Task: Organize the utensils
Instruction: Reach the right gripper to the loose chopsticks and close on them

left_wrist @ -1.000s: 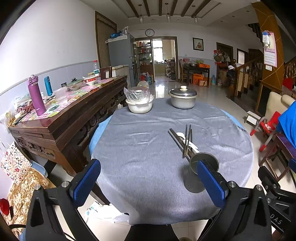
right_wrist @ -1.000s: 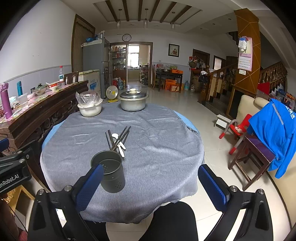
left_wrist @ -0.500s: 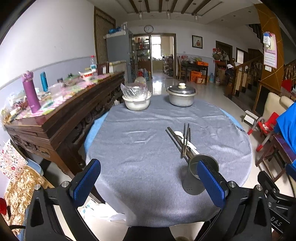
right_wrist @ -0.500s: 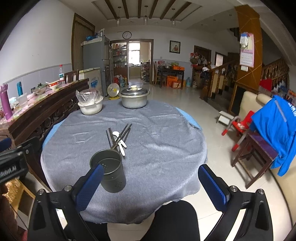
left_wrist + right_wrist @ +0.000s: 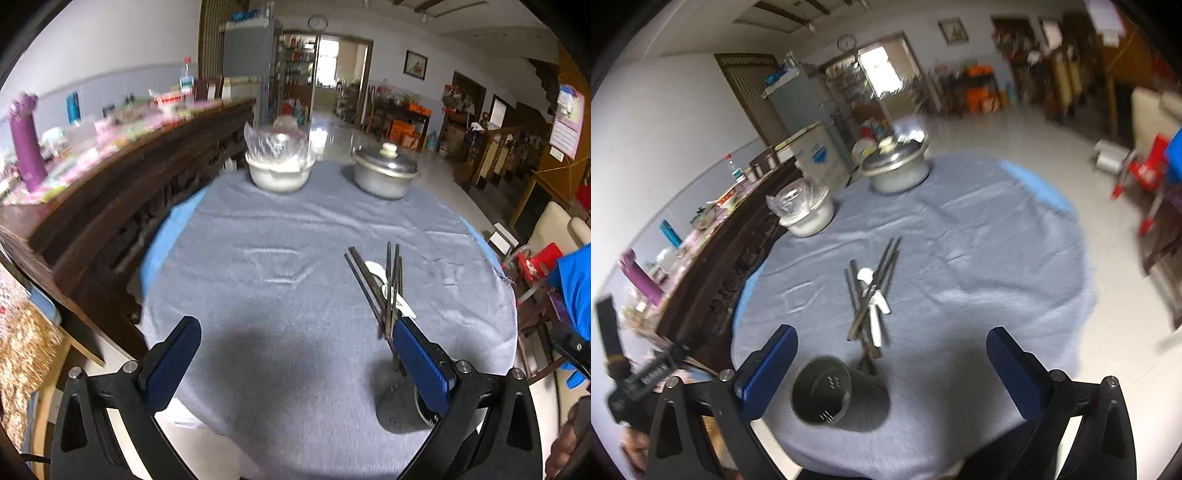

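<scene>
A pile of dark chopsticks (image 5: 384,288) (image 5: 873,291) and white spoons (image 5: 875,310) lies on the grey tablecloth (image 5: 277,295). Just in front of it stands a grey perforated utensil cup (image 5: 823,395), empty, partly hidden behind my left gripper's right finger (image 5: 421,369) in the left wrist view. My left gripper (image 5: 295,365) is open over the cloth's near edge, left of the pile. My right gripper (image 5: 890,373) is open, low over the near table, with the cup just inside its left finger (image 5: 768,369).
A white bowl covered in plastic (image 5: 279,162) and a lidded metal pot (image 5: 384,173) stand at the table's far side. A dark wooden sideboard (image 5: 110,192) with bottles runs along the left. Chairs (image 5: 543,243) stand to the right.
Both grippers have moved forward and down toward the table. The right one has tilted and swung left over the cup and pile. Both stay open.
</scene>
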A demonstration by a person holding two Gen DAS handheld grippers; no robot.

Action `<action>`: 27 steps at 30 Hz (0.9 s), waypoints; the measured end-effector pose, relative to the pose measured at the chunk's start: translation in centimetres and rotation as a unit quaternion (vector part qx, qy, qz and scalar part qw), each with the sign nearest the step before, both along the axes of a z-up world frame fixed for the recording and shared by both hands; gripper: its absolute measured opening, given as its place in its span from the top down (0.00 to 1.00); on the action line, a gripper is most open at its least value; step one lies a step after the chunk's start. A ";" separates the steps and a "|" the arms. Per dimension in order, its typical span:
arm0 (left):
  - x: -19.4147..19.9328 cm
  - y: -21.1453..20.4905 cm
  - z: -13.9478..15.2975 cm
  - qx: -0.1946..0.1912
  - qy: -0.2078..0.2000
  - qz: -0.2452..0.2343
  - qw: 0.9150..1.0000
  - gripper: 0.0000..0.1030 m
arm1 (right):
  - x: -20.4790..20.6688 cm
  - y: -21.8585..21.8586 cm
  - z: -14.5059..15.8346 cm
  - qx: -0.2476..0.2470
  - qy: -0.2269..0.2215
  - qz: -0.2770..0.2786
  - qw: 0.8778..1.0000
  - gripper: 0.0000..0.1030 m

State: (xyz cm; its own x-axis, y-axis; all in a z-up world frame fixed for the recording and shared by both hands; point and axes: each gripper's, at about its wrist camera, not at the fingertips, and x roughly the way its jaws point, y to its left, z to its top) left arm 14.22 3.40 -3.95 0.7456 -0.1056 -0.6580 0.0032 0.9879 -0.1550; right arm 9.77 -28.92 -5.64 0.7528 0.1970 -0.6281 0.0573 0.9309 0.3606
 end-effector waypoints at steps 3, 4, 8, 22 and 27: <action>3.1 -0.1 -1.4 -0.020 0.032 -0.016 0.999 0.01 | 4.7 -0.8 -1.6 0.043 0.018 0.018 0.999 0.05; 4.1 -0.3 -1.8 -0.024 0.036 -0.020 0.999 0.03 | 6.0 -0.9 -2.0 0.059 0.024 0.024 0.998 0.08; 8.2 -0.7 -3.1 -0.026 0.060 -0.029 0.997 0.17 | 12.2 -1.7 -3.8 0.097 0.063 0.031 0.993 0.23; 19.4 -2.3 -6.8 -0.005 0.108 -0.063 0.992 0.31 | 32.3 0.3 -11.7 0.088 0.205 0.011 0.975 0.64; 21.2 -1.7 -7.9 0.002 0.123 -0.058 0.991 0.31 | 35.5 1.2 -14.0 0.077 0.232 -0.008 0.970 0.75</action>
